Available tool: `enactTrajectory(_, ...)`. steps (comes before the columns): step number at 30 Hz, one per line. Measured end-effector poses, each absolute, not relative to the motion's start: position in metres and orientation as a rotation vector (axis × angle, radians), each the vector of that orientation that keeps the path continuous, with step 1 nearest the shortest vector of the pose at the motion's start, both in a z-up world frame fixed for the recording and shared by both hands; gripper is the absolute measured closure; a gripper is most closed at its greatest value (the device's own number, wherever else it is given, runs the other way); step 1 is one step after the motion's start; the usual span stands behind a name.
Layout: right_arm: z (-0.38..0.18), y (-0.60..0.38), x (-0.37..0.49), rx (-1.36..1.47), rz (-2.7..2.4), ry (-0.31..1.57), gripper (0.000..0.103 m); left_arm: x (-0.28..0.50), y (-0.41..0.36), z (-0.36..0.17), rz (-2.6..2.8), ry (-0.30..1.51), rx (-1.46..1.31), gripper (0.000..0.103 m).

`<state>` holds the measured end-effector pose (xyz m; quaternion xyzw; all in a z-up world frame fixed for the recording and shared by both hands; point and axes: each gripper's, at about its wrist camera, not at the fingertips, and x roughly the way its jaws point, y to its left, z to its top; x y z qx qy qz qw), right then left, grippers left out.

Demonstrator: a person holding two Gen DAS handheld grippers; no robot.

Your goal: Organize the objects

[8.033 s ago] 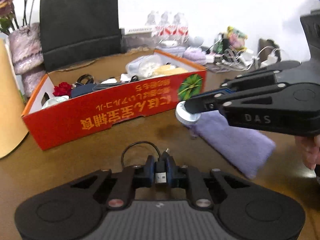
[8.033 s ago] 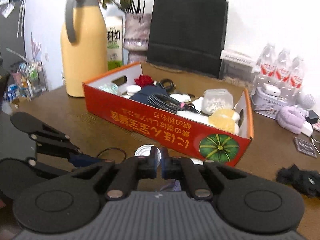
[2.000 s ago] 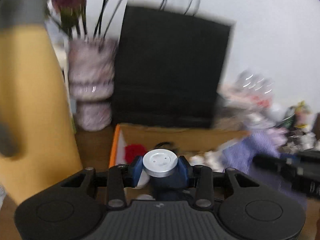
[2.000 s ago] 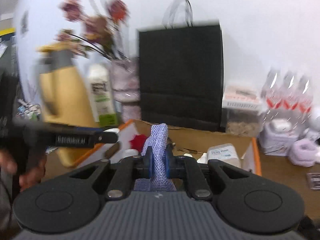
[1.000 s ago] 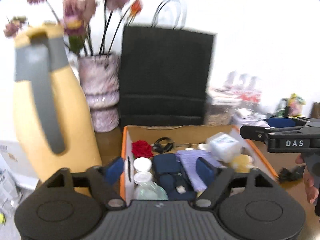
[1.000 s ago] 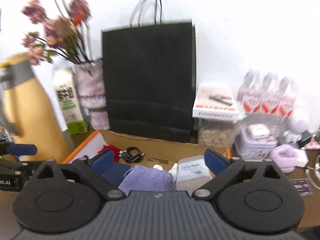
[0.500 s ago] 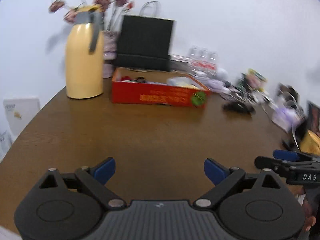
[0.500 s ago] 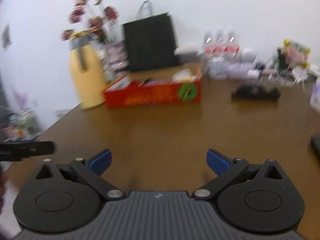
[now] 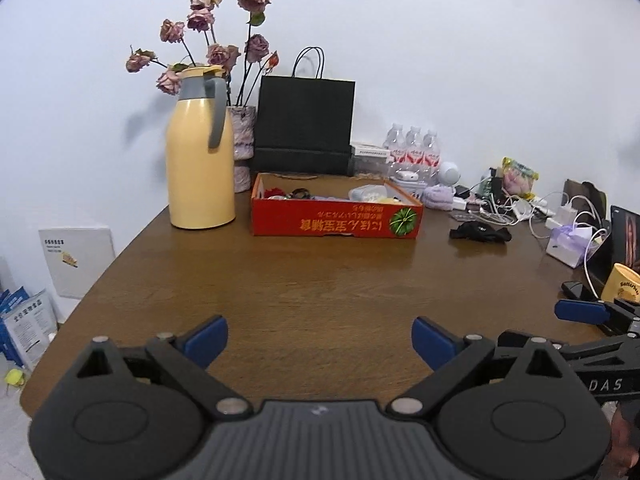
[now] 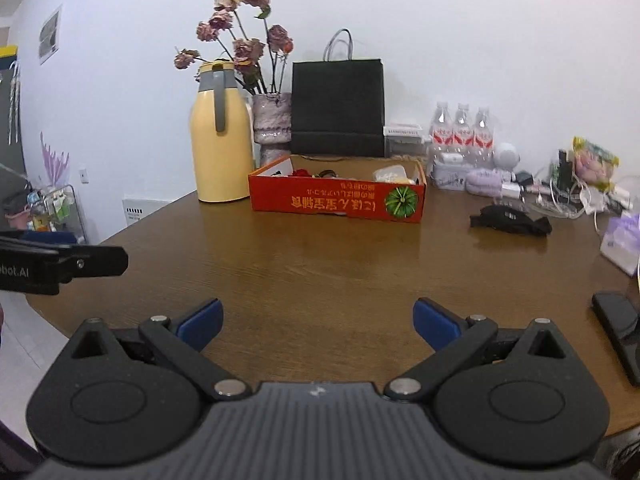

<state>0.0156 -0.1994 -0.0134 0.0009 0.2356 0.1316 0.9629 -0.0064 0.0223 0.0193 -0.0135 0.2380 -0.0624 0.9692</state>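
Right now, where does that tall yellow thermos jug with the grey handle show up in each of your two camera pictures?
Left wrist view: the tall yellow thermos jug stands left of centre.
Right wrist view: it stands left of centre too.
Shared landmark: the red cardboard box sits just right of it in both.

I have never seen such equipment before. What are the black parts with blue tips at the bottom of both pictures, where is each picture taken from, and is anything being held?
There is no robot: a person holds a two-finger claw in each hand, and a fisheye camera on each looks forward along its fingers. One picture comes from the left claw, the other from the right claw. Both are wide open and hold nothing.

On the brown table stand a red box of small items, a yellow jug, a vase of dried flowers, a black paper bag, water bottles, and, to the right, cables and a black cloth.
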Motion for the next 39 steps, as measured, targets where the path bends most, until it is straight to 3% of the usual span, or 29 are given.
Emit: enactTrajectory(39,-0.010,-0.194,-0.002,0.004,0.257,0.480,0.000,-0.023,0.019,0.020,-0.117,0.483,0.004,0.004)
